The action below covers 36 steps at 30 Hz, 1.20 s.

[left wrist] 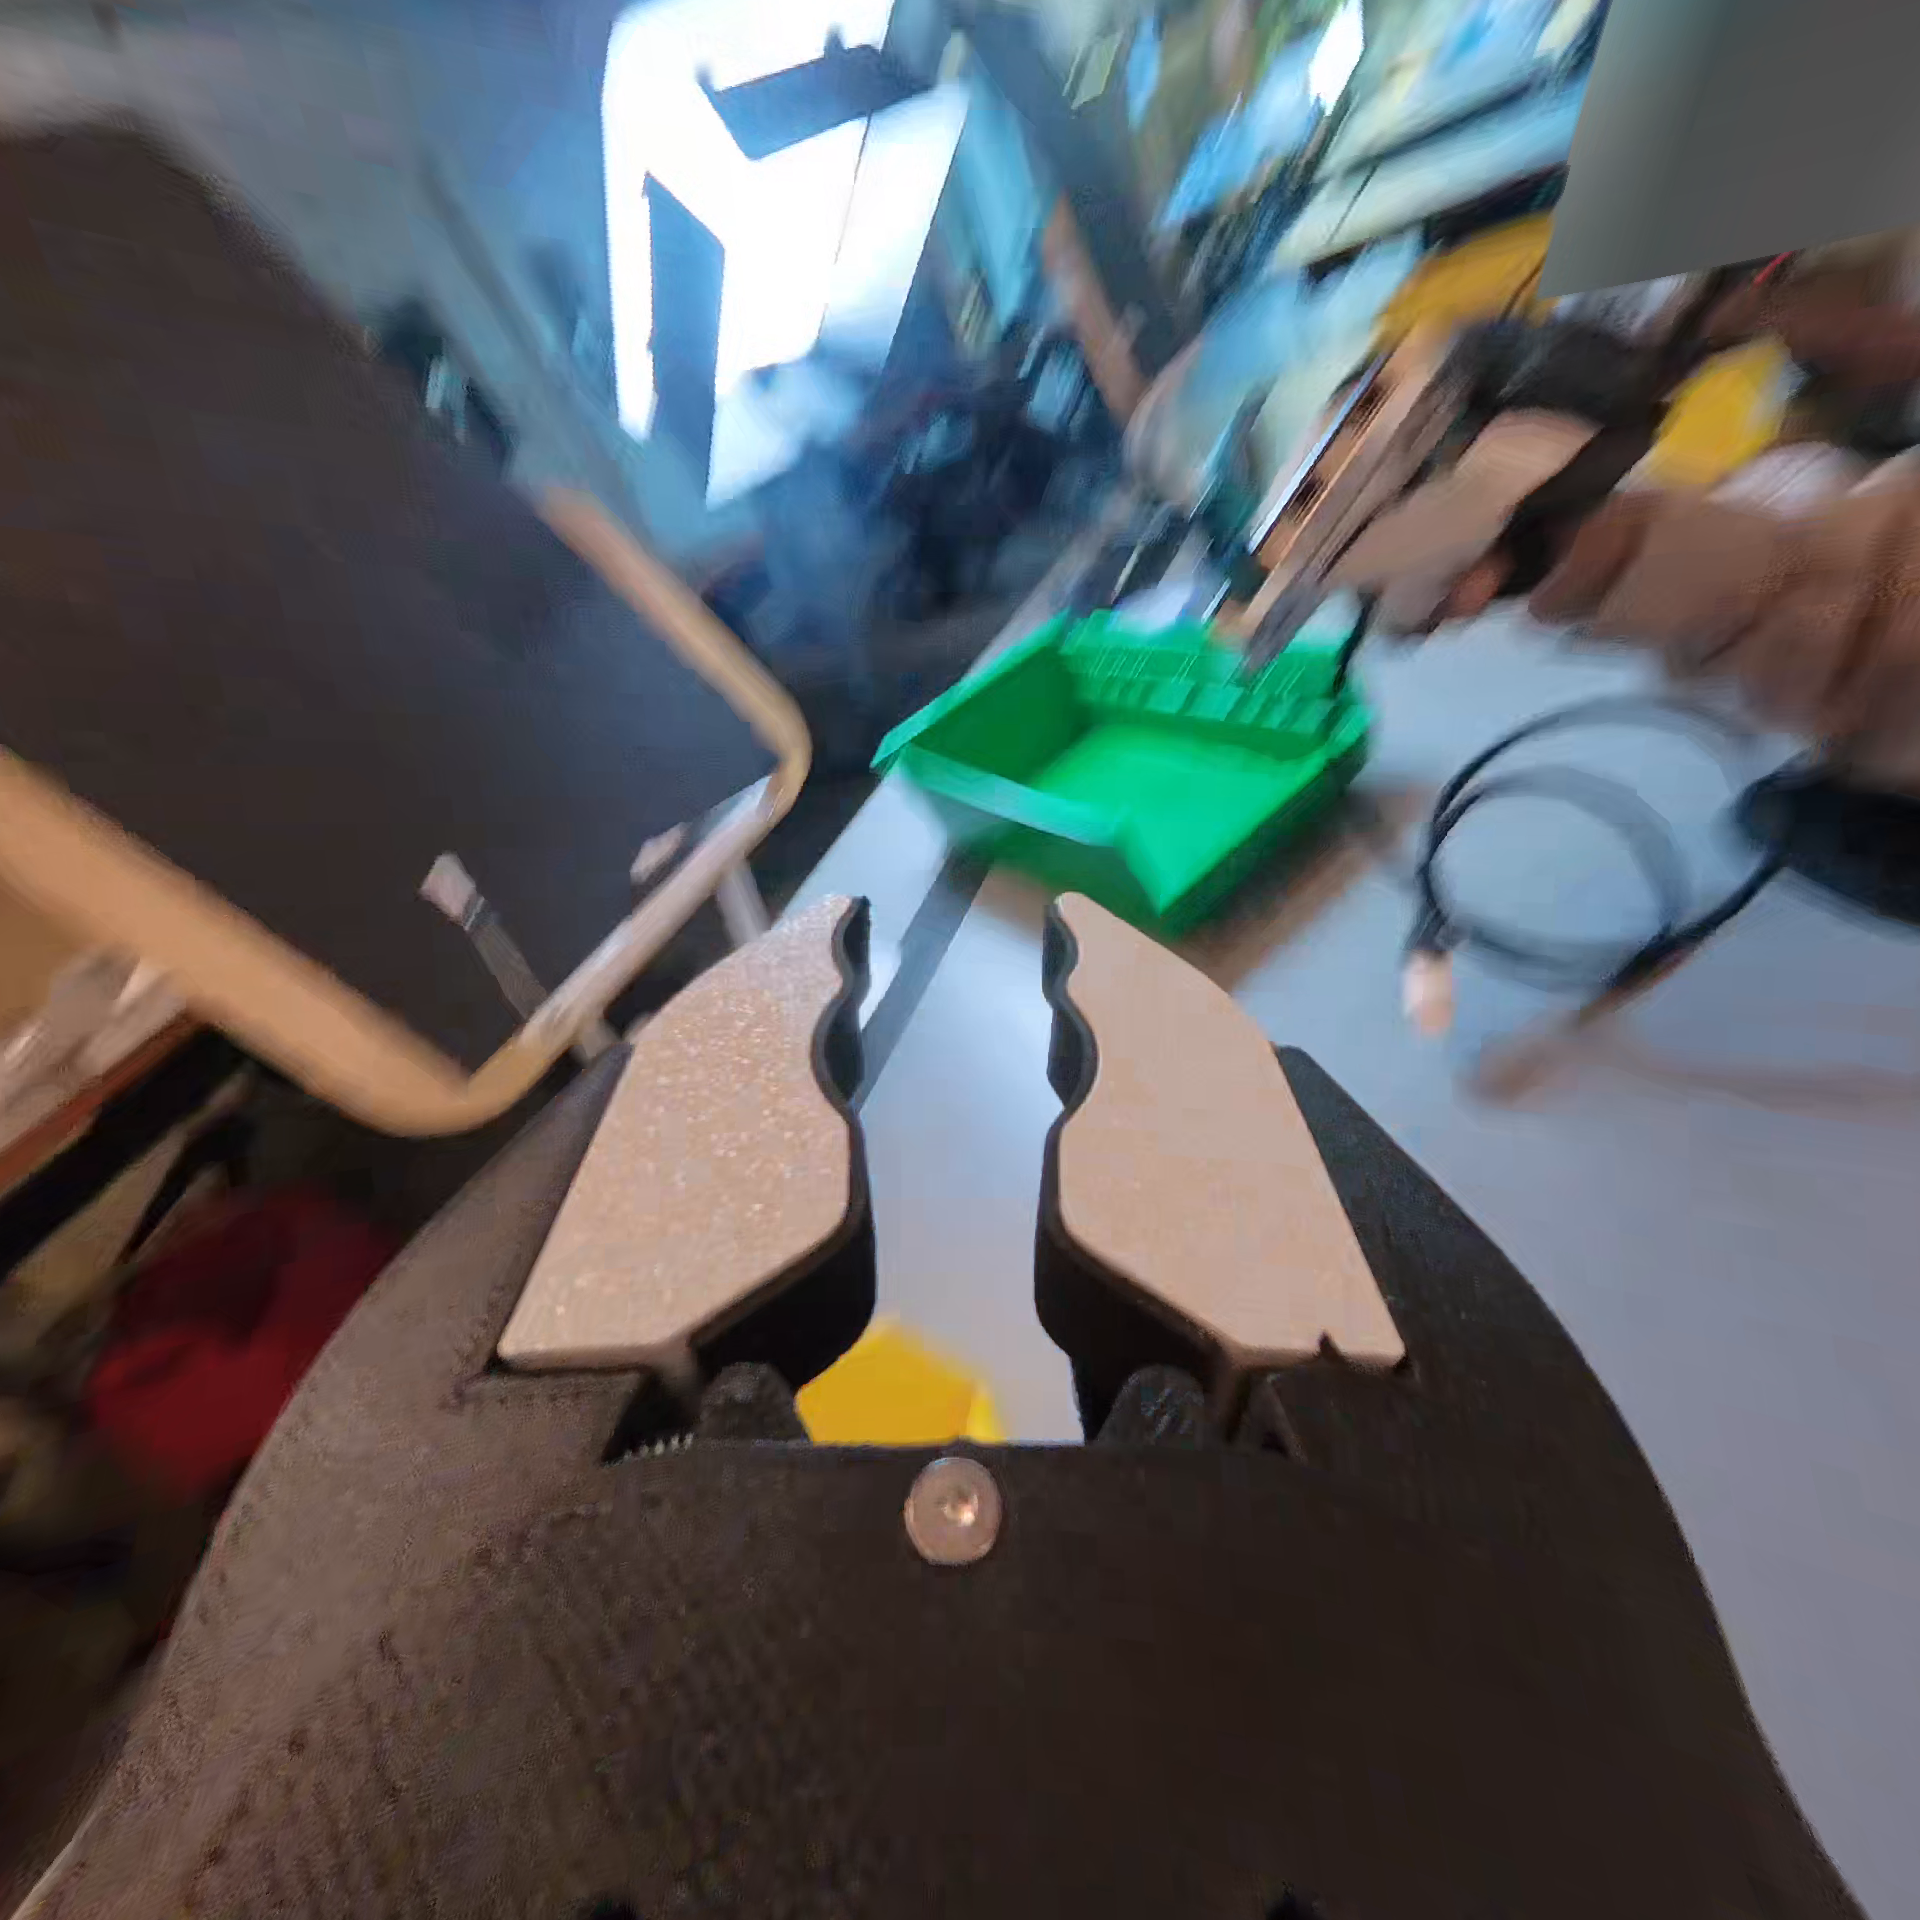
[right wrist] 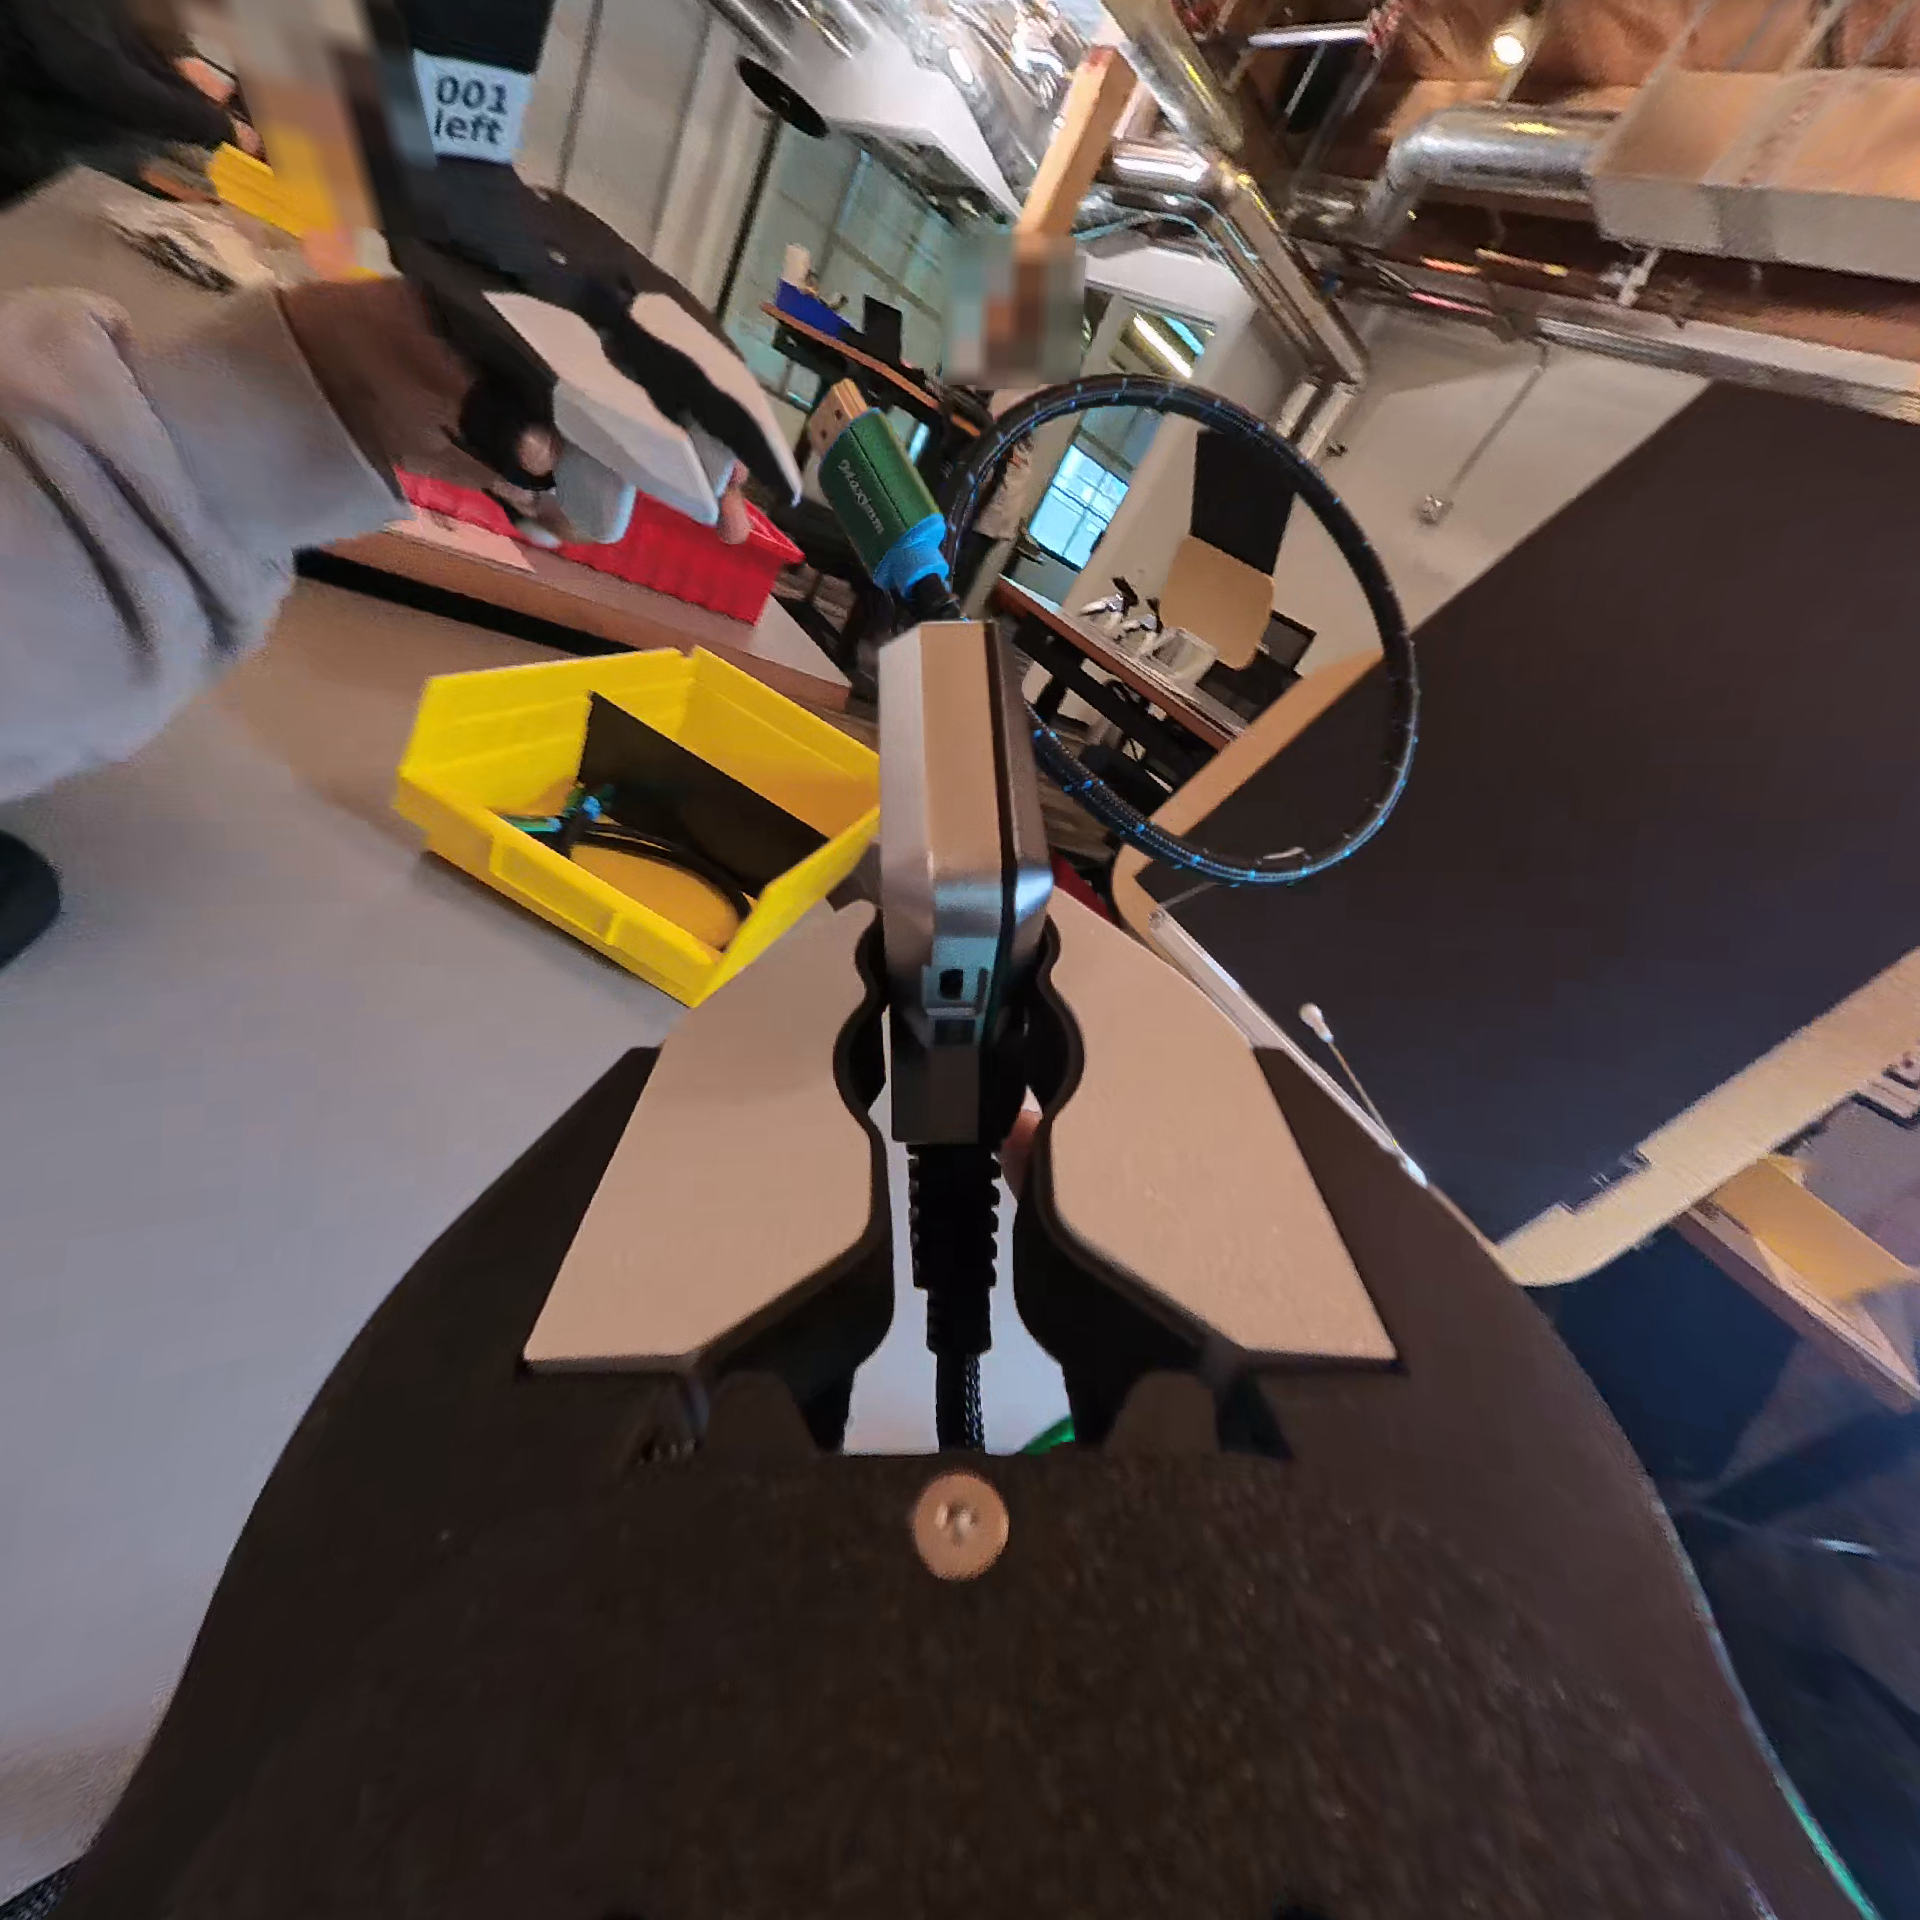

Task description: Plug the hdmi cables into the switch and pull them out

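My right gripper (right wrist: pixel 961 935) is shut on a flat grey switch (right wrist: pixel 940 769) and holds it upright above the grey table. A braided black lead (right wrist: pixel 956 1299) runs from the switch back between the jaws. A green HDMI plug (right wrist: pixel 878 494) sits in the switch's far end, and its black-and-blue cable (right wrist: pixel 1392 623) loops to the right. My left gripper (left wrist: pixel 956 925) is open and empty, low over the table. It also shows in the right wrist view (right wrist: pixel 743 483), up and to the left of the plug. Another black cable (left wrist: pixel 1558 862) lies coiled on the table.
A green bin (left wrist: pixel 1132 769) stands on the table (left wrist: pixel 1455 1351) ahead of the left gripper. A yellow bin (right wrist: pixel 499 769) holding cables stands left of the switch, with a red bin (right wrist: pixel 686 561) behind it. A black chair (left wrist: pixel 312 623) with a tan rim stands at the table's edge.
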### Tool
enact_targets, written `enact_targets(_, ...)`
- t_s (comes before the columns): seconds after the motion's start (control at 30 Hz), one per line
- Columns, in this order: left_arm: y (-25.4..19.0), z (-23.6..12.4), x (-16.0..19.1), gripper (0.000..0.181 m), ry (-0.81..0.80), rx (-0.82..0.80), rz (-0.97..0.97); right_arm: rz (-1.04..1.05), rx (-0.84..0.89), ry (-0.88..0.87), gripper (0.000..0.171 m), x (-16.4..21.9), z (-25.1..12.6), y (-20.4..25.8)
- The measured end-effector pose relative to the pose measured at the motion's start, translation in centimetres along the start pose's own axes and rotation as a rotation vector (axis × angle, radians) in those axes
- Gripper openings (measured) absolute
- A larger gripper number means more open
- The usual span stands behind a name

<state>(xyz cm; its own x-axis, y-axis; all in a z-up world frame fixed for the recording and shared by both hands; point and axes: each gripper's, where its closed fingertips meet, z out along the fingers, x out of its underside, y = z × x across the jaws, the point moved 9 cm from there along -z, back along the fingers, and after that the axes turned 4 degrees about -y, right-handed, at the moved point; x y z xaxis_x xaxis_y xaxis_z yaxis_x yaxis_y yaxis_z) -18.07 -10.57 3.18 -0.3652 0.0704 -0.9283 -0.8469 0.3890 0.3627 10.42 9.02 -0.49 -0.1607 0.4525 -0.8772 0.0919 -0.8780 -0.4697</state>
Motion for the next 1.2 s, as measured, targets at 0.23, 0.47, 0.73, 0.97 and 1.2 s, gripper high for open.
enact_targets(0.23, 5.1, -1.9, 10.2, 0.031, 0.911, 0.099, 0.082, -0.016, 0.029, 0.076, 0.023, 1.6, 0.5, -0.5)
enact_targets(0.47, 3.7, -2.7, 18.3, 0.030, 1.338, 0.381, 0.107, -0.001, -0.009, 0.084, 0.023, 2.1, 0.7, -0.3)
enact_targets(0.73, 1.9, -2.0, 21.4, 0.009, 1.469, 0.523, 0.109, 0.022, -0.016, 0.094, 0.023, 2.6, 0.5, -0.6)
enact_targets(0.97, 3.9, -2.2, 11.5, 0.007, 1.025, 0.297, 0.102, 0.024, 0.000, 0.073, 0.023, 2.0, 0.0, -1.1)
enact_targets(1.2, -1.5, 0.1, 1.0, 0.006, 0.305, 0.266, -0.048, 0.051, 0.044, 0.046, 0.023, 1.2, -0.9, -1.9)
